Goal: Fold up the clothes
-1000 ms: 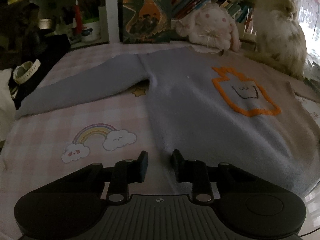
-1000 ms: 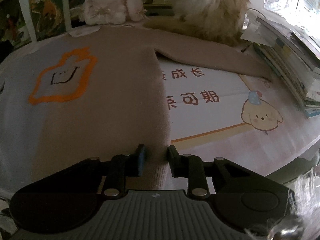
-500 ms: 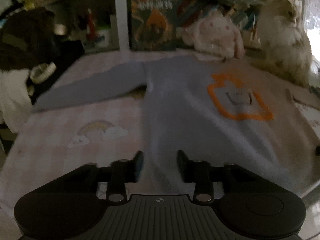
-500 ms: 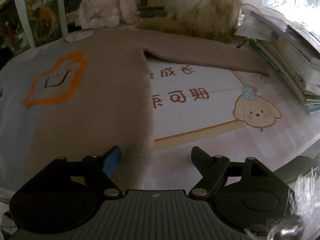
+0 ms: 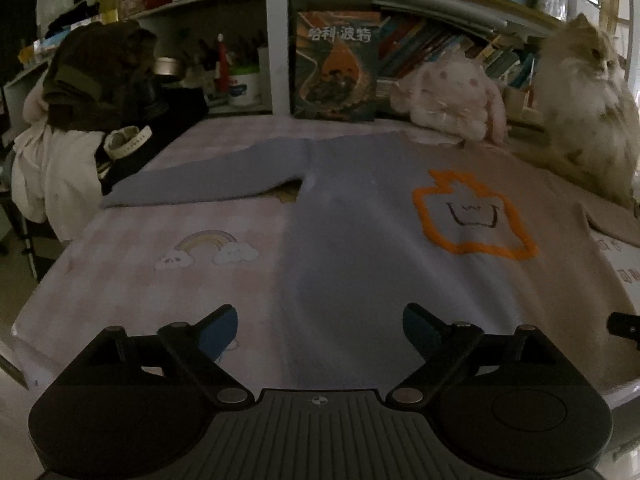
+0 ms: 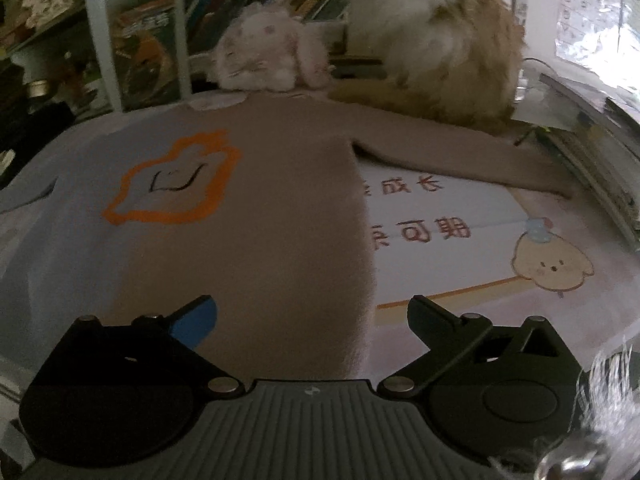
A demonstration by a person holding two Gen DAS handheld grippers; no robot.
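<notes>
One table [image 5: 120, 264] under a pink checked printed cloth, rainbow and two clouds on its left part. One sweater [image 5: 360, 264] lies flat on it, front up, half blue-grey and half tan, with one orange-outlined patch on the chest; both sleeves stretched outward, hem toward the cameras. One long-haired cat [image 5: 588, 112] sits at the far right edge, close by the tan shoulder. One pink plush rabbit [image 5: 448, 100] at the far edge beside the collar. One upright book [image 5: 336, 68] with an orange cover figure stands just left of the rabbit.

Two grippers. Left gripper [image 5: 320, 326]: jaws have just been opening and stand wide apart, hem between them, pads clear of the cloth. Right gripper [image 6: 312, 316]: jaws likewise have just spread, fully apart, over the tan side seam, gripping nothing.

Left view only: blue sleeve [image 5: 208, 176], rainbow print, one heap of dark and white clothes [image 5: 80, 112] off the table's left, tip of the other gripper at the right margin. Right view only: tan sleeve [image 6: 460, 156] entire, puppy print [image 6: 552, 268], red lettering, stacked books [image 6: 600, 172] at the right.
</notes>
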